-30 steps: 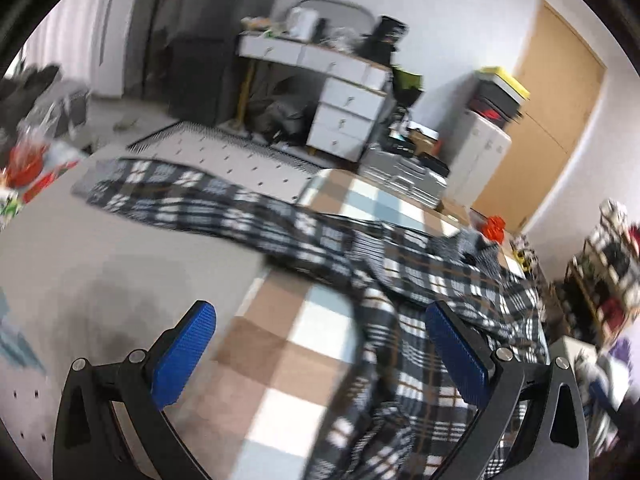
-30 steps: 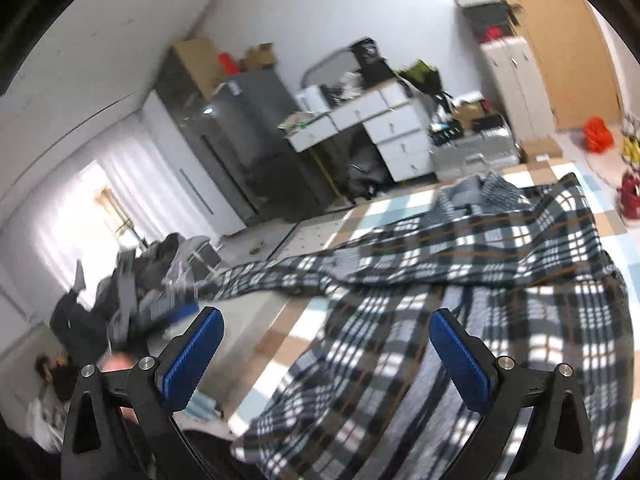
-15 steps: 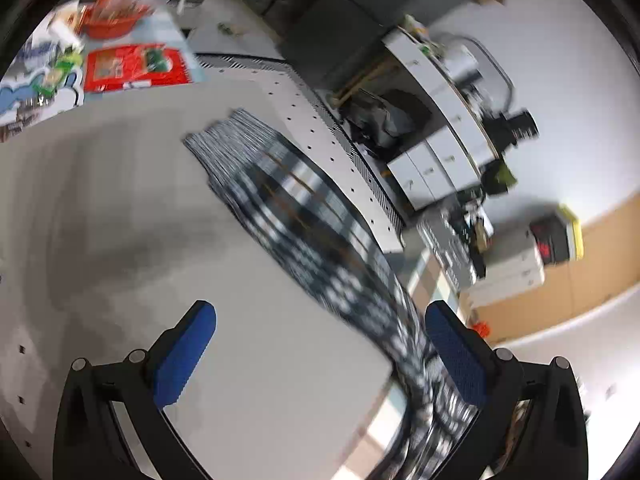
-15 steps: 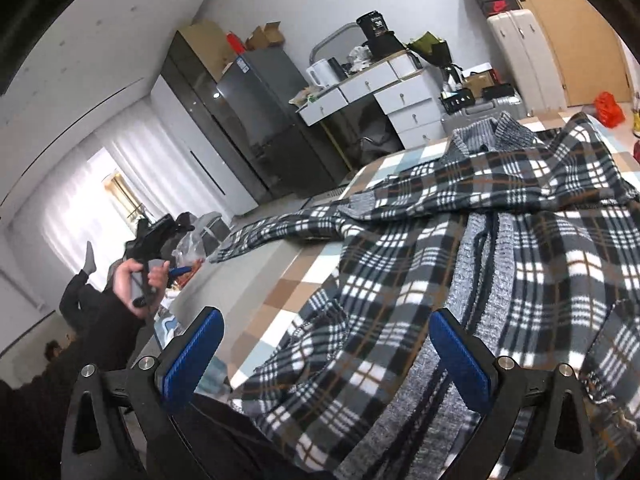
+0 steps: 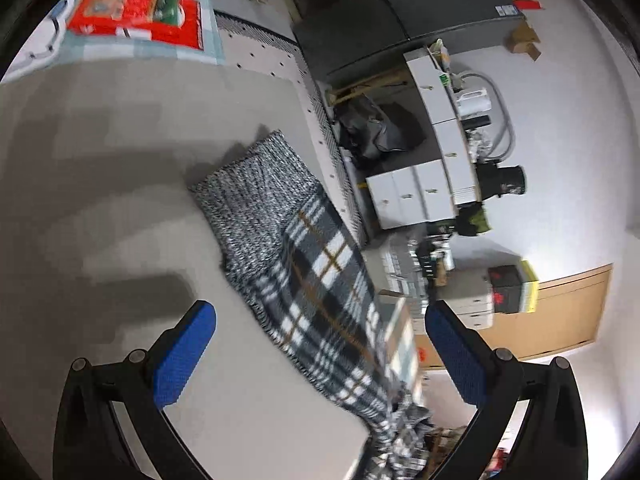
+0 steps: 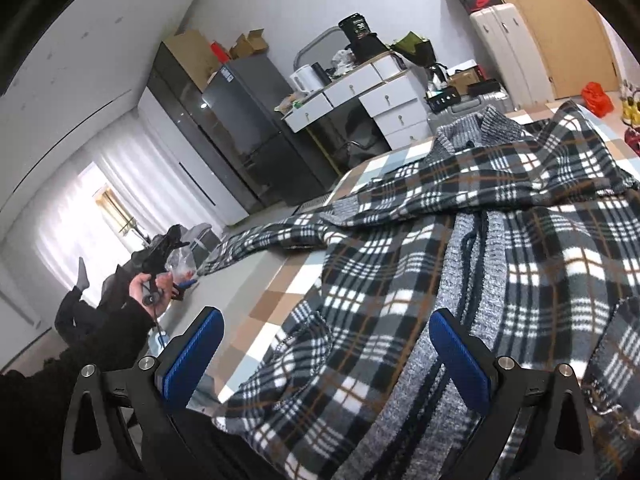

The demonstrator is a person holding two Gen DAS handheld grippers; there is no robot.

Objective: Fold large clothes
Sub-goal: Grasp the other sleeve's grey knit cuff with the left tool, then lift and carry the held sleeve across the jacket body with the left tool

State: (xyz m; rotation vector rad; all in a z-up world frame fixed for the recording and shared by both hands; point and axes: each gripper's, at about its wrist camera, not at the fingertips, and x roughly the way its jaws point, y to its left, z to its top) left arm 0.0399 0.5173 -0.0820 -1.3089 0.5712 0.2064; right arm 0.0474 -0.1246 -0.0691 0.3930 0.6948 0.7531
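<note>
A large black, white and brown plaid jacket point(image 6: 460, 240) with grey knit lining lies spread on a checked mat point(image 6: 276, 312). Its long sleeve point(image 5: 320, 280) stretches out over a plain grey surface point(image 5: 100, 208) and ends in a grey knit cuff point(image 5: 256, 188). My left gripper point(image 5: 320, 356) hovers open above the sleeve, a little short of the cuff, with nothing between its blue pads point(image 5: 184, 356). My right gripper point(image 6: 326, 360) is open over the jacket's lower front, holding nothing. In the right wrist view a hand holds the left gripper point(image 6: 160, 256) far out by the sleeve end.
A white desk with drawers point(image 6: 360, 92) and a dark cabinet point(image 6: 240, 128) stand behind the mat. A red package point(image 5: 132, 12) lies beyond the cuff. White lockers point(image 6: 504, 40) and a wooden door point(image 5: 560, 320) are at the far side.
The left gripper has swung away from the jacket body out along the sleeve and now looks down on the cuff. The right gripper has come lower and closer over the jacket front.
</note>
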